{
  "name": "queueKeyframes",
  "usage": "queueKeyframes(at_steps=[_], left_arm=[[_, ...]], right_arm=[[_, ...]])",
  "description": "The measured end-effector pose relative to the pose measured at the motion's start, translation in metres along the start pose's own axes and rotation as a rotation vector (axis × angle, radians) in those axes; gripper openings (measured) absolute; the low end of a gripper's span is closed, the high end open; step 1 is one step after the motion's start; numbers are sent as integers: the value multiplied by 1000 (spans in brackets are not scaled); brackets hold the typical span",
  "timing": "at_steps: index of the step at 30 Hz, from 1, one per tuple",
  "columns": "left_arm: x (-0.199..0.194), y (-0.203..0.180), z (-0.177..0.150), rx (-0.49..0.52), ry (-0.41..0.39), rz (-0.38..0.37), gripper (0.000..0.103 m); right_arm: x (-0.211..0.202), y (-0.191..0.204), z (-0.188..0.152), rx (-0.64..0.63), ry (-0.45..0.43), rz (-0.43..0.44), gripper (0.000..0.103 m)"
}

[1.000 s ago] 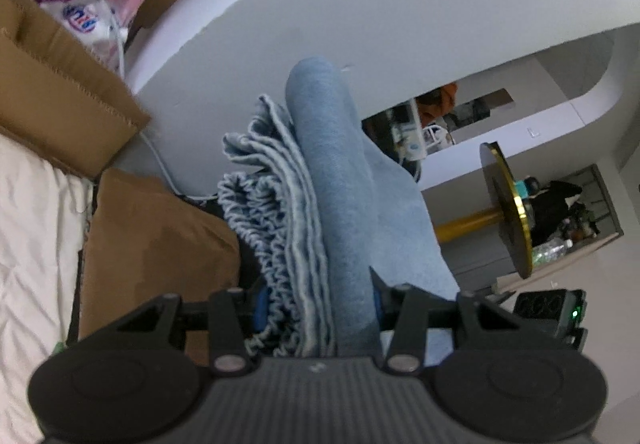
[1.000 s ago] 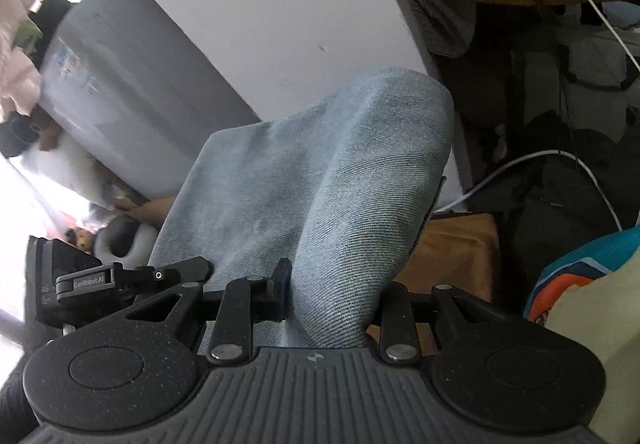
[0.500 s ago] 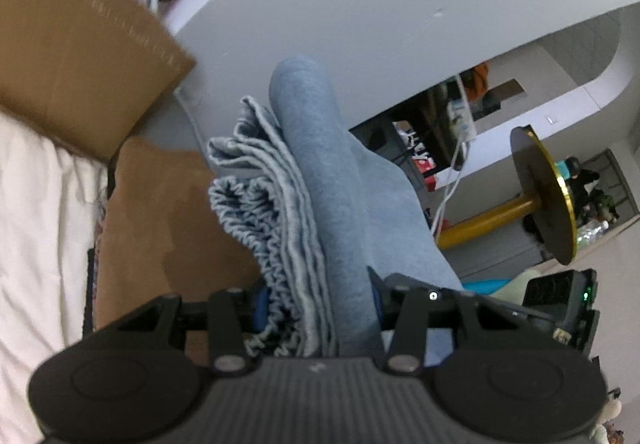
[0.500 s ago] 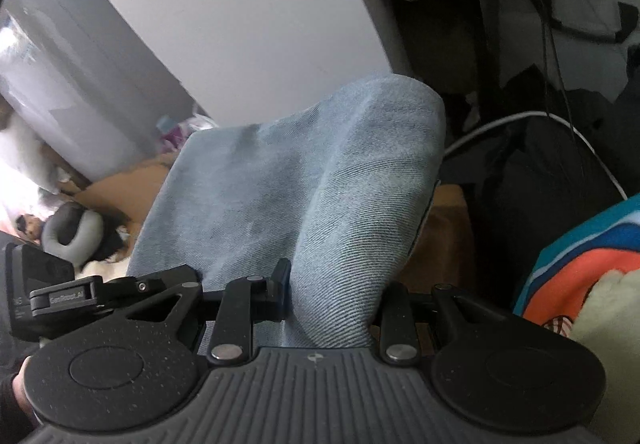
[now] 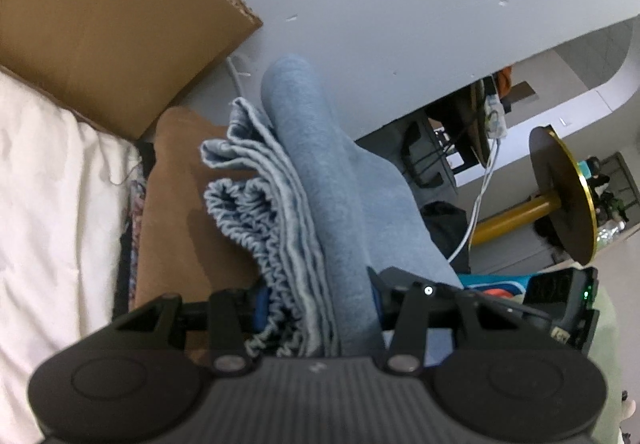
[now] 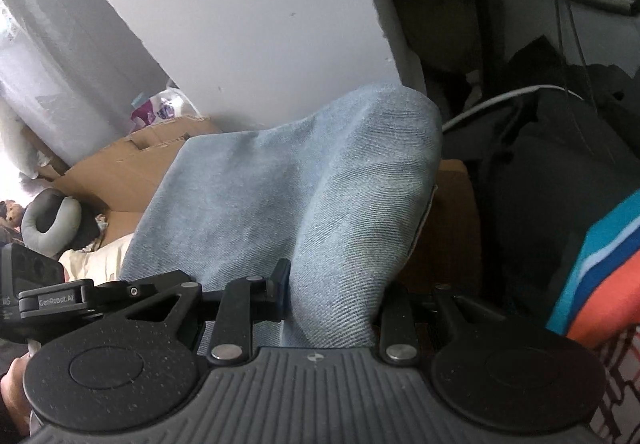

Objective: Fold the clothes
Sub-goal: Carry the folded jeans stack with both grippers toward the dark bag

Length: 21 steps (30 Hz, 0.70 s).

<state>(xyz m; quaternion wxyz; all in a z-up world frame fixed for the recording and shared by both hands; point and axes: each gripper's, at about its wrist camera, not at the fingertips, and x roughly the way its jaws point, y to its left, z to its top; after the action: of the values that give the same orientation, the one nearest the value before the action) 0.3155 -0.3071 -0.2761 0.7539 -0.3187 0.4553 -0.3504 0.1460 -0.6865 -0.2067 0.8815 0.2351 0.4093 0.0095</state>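
Cluttered bedroom, white bed (image 5: pixel 48 204) at 9 o'clock. Left claw (image 5: pixel 316 300) clamps bunched elastic waistband of blue denim garment (image 5: pixel 320 180); right claw (image 6: pixel 332 284) clamps its folded edge. Soft, floppy, moderately heavy; grip near corners.

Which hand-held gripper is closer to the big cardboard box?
Left. The left hand-held gripper has the cardboard box close ahead to its left. From the right hand-held gripper, the box lies farther off, beyond the denim.
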Motion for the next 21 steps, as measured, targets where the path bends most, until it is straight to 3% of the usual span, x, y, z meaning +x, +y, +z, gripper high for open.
queueKeyframes(at_steps=[6,10,13,21], left_arm=[[12,13,0,-12,15,15,48],[18,20,3,5,52,48,51],[12,19,13,-36,110,82,54],[-24,-9,53,78,132,172,56]], right_arm=[[13,-3,1,4,9,-38,29],[26,-10,-6,22,31,-72,30],[27,-9,-12,8,29,-83,31],[28,-2,-12,-8,26,-97,31]])
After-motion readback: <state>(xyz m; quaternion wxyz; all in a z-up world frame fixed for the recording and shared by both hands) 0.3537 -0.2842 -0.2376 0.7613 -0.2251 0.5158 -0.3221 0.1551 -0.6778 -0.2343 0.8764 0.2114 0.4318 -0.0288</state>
